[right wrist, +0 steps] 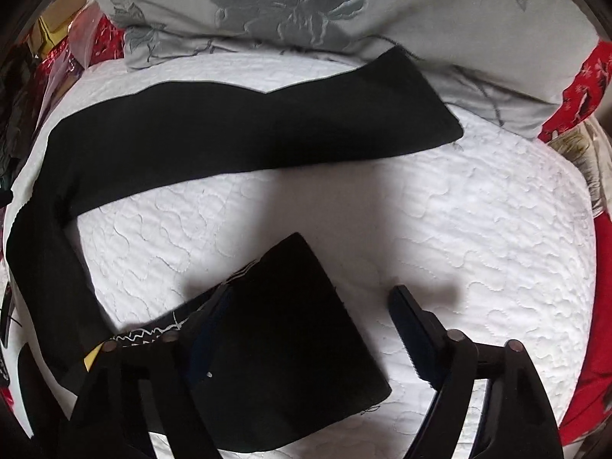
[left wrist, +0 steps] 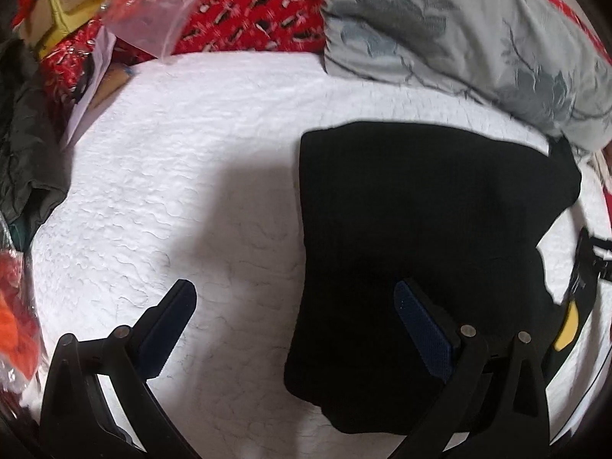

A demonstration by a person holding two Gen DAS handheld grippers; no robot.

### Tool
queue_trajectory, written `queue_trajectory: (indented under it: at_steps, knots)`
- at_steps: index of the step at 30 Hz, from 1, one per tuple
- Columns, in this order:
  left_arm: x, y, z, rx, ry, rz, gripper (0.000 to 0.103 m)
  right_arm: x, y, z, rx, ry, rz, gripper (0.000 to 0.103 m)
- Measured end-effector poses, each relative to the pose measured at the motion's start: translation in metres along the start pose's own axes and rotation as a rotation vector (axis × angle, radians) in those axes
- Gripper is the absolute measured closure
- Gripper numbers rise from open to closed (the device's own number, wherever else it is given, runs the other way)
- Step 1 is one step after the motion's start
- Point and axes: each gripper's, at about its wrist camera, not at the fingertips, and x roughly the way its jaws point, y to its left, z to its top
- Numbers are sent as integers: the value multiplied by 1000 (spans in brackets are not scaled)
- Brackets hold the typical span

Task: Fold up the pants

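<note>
Black pants (left wrist: 413, 206) lie on a white quilted bed cover (left wrist: 191, 153). In the left wrist view the wide waist part fills the right half. My left gripper (left wrist: 294, 298) is open above the cover, its right finger over the pants' left edge, holding nothing. In the right wrist view one leg (right wrist: 248, 134) stretches across the cover toward the pillow, and the other leg end (right wrist: 290, 329) lies between the fingers. My right gripper (right wrist: 306, 298) is open around that leg end; its left finger is partly hidden by the cloth.
A grey flowered pillow (left wrist: 459, 30) lies at the far edge, also in the right wrist view (right wrist: 306, 11). Red patterned fabric (left wrist: 252, 4), a clear plastic bag (left wrist: 153, 4) and a cardboard box (left wrist: 65, 0) sit at the far left. Dark clothing (left wrist: 23, 141) lies at the left edge.
</note>
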Motion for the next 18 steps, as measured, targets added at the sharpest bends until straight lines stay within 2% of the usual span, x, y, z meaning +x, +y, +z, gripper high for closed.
queue_trajectory:
  at_steps: [2,4,5,6,8,11,15,18]
  knots:
    - [5,-1,-1,11,24,-23,0,-2,-1,3,-4,-14,18,37]
    - [13,-1,-6,19,71,-30,0,-5,-2,5,0,-25,42,72]
    - [16,0,-7,15,82,-32,6,-8,-3,4,6,-28,52,76]
    - [18,1,-11,11,92,-48,12,-9,-4,5,11,-28,57,77]
    - [18,1,-17,4,112,-84,35,-16,-5,2,20,-46,82,83]
    - [13,-5,-31,24,129,-109,58,-34,-8,-10,31,-84,115,86]
    - [-3,-14,-47,78,101,-84,62,-63,-17,-31,73,-153,178,86]
    - [-6,-15,-56,69,98,-66,62,-84,-27,-61,112,-193,204,86]
